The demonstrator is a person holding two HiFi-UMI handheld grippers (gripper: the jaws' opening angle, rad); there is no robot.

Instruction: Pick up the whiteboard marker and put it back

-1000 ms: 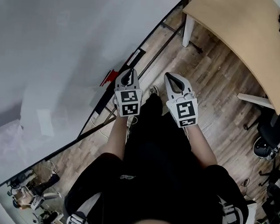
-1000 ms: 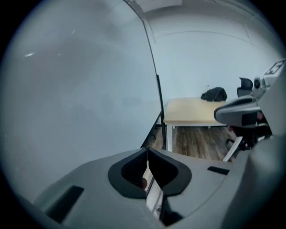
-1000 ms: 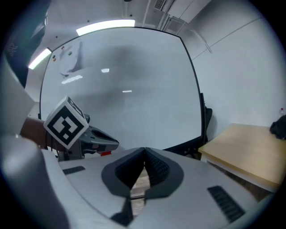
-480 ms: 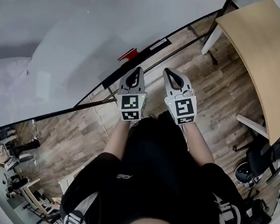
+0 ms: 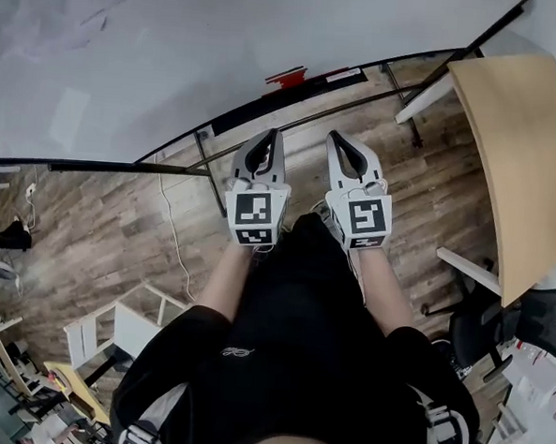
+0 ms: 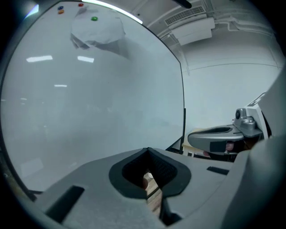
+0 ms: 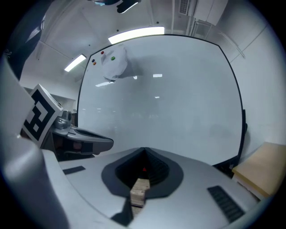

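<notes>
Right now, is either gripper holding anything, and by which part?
Nothing is held. The left gripper and the right gripper both have their jaws closed together, with only floor visible through the gap behind the tips.

Office corner: big whiteboard, plank floor, curved table

A whiteboard [image 5: 175, 60] with a black frame, on a black stand, spans the top of the head view. Below it runs a grey-brown wood-plank floor [image 5: 99, 234]. A pale wooden table [image 5: 517, 156] with white legs stands at the floor's right edge, with a black office chair [image 5: 482, 337] near its lower end. A white frame-like piece of furniture [image 5: 112, 328] sits lower left. A bright ceiling light strip [image 7: 136, 35] glows above the board.
</notes>
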